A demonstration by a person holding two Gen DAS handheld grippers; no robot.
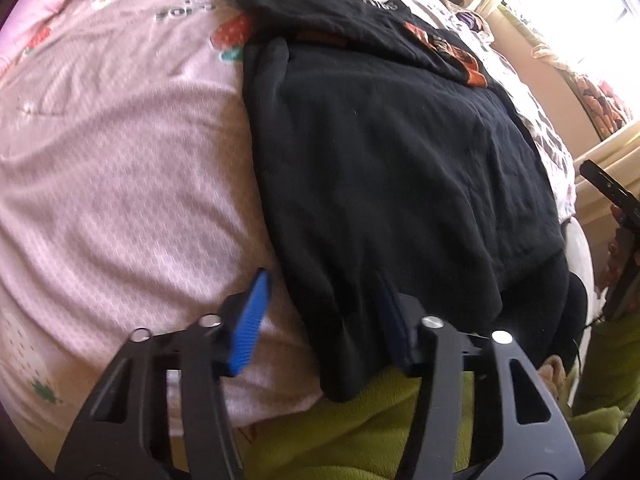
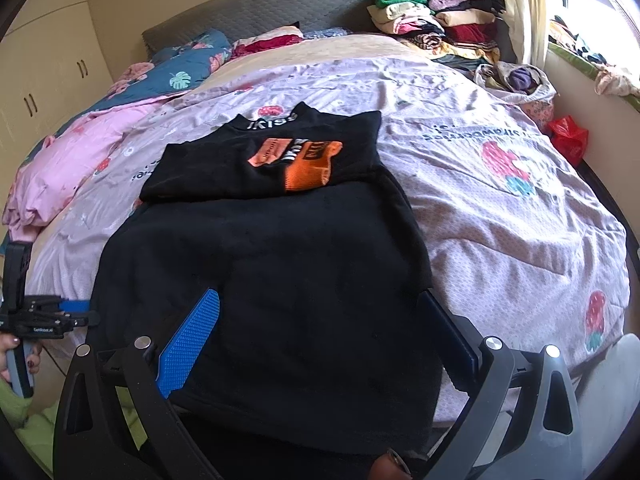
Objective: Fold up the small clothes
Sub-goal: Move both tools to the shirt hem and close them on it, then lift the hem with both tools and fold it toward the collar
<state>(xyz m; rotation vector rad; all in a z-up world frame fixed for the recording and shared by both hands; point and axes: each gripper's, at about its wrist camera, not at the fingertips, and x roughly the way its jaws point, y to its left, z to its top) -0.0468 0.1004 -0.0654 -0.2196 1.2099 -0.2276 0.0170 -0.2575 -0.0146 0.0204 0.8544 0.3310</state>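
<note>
A black top [image 2: 272, 264] lies flat on the bed, its upper part with the orange print [image 2: 308, 168] folded down over the body. My left gripper [image 1: 323, 278] straddles the near left edge of the black top [image 1: 380, 160]. One blue pad [image 1: 252, 320] rests on the pink sheet beside the cloth and the other finger sits on the fabric; the pads do not pinch it. My right gripper [image 2: 320, 294] stands wide open over the near hem, both fingers apart from each other with black cloth between them.
The pink strawberry-print sheet [image 2: 500, 208] covers the bed. Stacked folded clothes [image 2: 432, 12] sit at the far right by the headboard, with pillows [image 2: 188, 64] and a pink quilt [image 2: 80, 148] to the left. A red bag [image 2: 568, 136] lies by the wall. Green cloth [image 1: 360, 432] is below me.
</note>
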